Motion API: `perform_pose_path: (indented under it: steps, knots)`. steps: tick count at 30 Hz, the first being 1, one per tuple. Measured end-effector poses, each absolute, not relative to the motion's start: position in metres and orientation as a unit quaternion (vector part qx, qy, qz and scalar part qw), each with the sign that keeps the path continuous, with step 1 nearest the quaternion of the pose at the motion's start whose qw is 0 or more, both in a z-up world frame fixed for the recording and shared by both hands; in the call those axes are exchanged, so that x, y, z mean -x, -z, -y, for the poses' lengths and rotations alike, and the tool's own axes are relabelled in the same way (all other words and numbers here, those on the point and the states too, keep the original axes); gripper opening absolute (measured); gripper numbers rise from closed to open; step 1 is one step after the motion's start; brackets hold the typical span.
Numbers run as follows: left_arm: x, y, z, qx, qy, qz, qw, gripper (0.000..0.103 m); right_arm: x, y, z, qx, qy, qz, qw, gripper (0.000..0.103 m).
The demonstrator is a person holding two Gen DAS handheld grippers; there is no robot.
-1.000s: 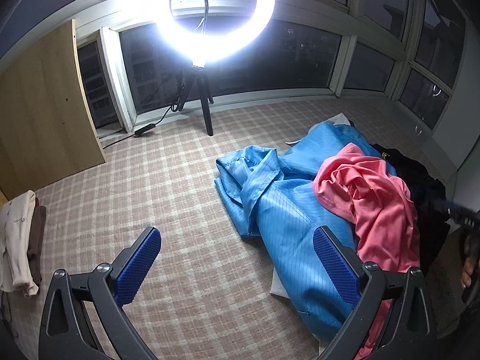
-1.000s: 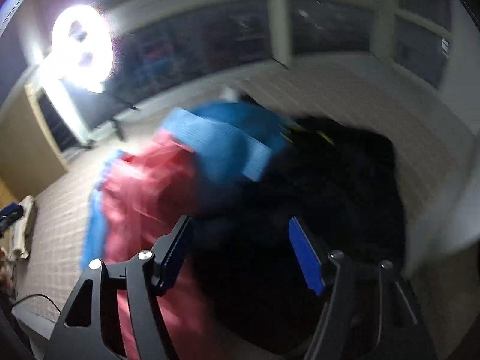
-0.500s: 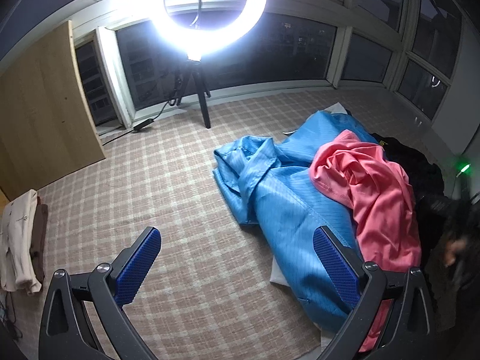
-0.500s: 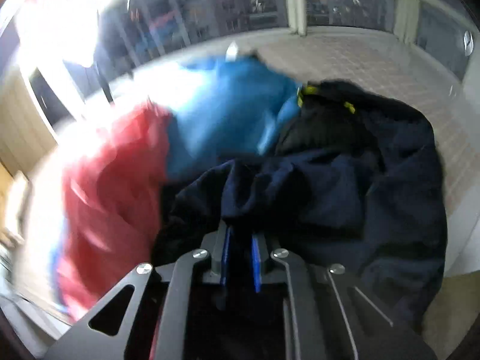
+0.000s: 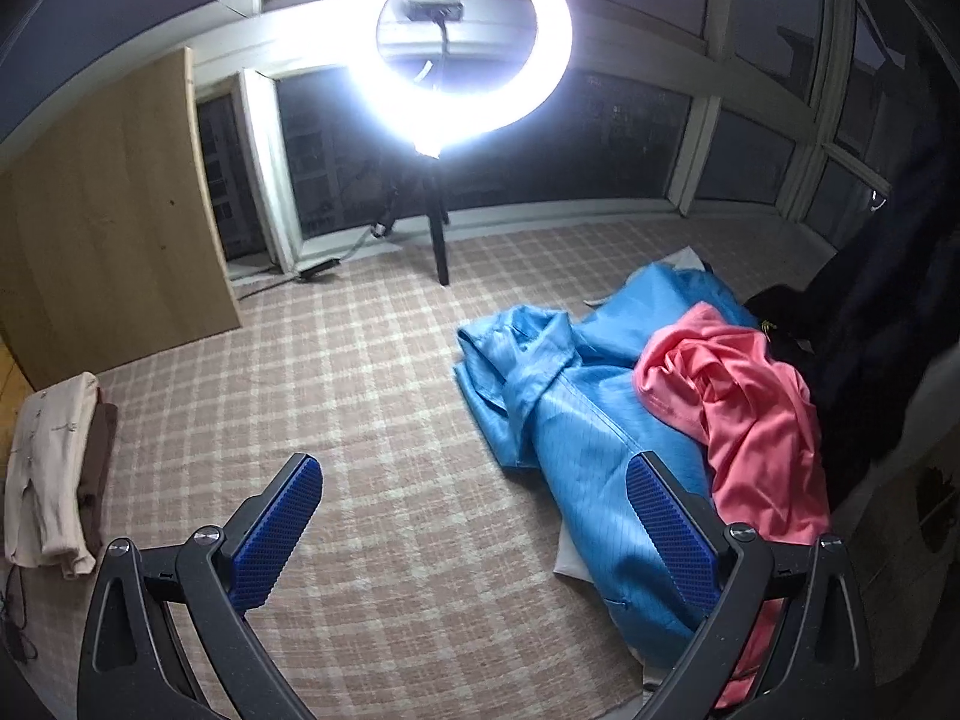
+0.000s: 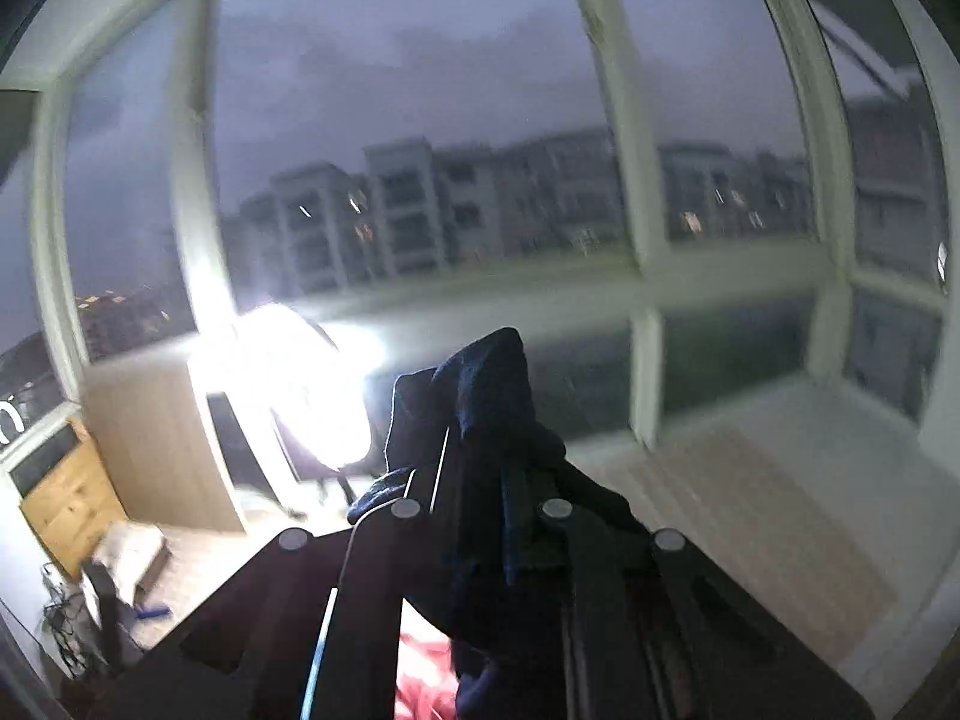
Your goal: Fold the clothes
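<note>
While the right gripper (image 6: pixel 480 480) is raised toward the windows (image 6: pixel 420 180), its jaws are clamped together on a bunch of dark navy garment (image 6: pixel 480 396), and that cloth hangs down from it past the right edge of the left wrist view. The left gripper (image 5: pixel 474 528) hovers over the checked mat (image 5: pixel 360 390) with its blue-padded fingers (image 5: pixel 276 528) spread wide and nothing between them.

As for progress, a small stack at the far left of the mat looks finished: a cream garment (image 5: pixel 48 468) lies neatly doubled on top of a brown one (image 5: pixel 99 468), well apart from everything else. The rest is plainly unfolded. A blue coat (image 5: pixel 588 450) sprawls crumpled on the mat, collar twisted, with a pink garment (image 5: pixel 750 420) dumped across its right side and more dark cloth just beyond that. So I judge two pieces done and at least three left: the navy one now in the air, then the pink and the blue.

A ring light (image 5: pixel 459 42) on its tripod glares from the window side, and a wooden board (image 5: pixel 102 228) leans at the left.
</note>
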State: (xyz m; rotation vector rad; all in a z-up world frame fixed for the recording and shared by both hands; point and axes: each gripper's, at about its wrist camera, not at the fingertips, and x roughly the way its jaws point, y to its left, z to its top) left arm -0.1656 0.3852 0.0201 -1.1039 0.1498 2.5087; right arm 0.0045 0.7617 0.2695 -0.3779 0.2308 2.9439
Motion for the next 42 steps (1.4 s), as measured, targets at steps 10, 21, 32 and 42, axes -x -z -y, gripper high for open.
perform_pose_path:
  steps: [10, 21, 32, 42]
  knots:
    - [0.155, -0.058, -0.294, 0.351, -0.926, -0.013, 0.139, 0.102, 0.017, -0.397, -0.594, 0.056, -0.992, -0.005, -0.110, 0.009]
    - [0.131, -0.041, -0.168, 0.369, -0.929, 0.007, 0.034, 0.102, 0.108, -0.203, -0.500, 0.291, -0.947, 0.038, -0.133, 0.047]
    - [0.167, 0.068, -0.182, 0.489, -0.869, -0.013, 0.078, 0.102, 0.165, 0.081, -0.522, 0.560, -0.825, 0.075, -0.010, 0.054]
    - [0.209, 0.130, -0.275, 0.517, -0.845, -0.069, 0.119, 0.102, 0.185, 0.083, -0.572, 0.525, -0.850, 0.029, 0.014, 0.067]
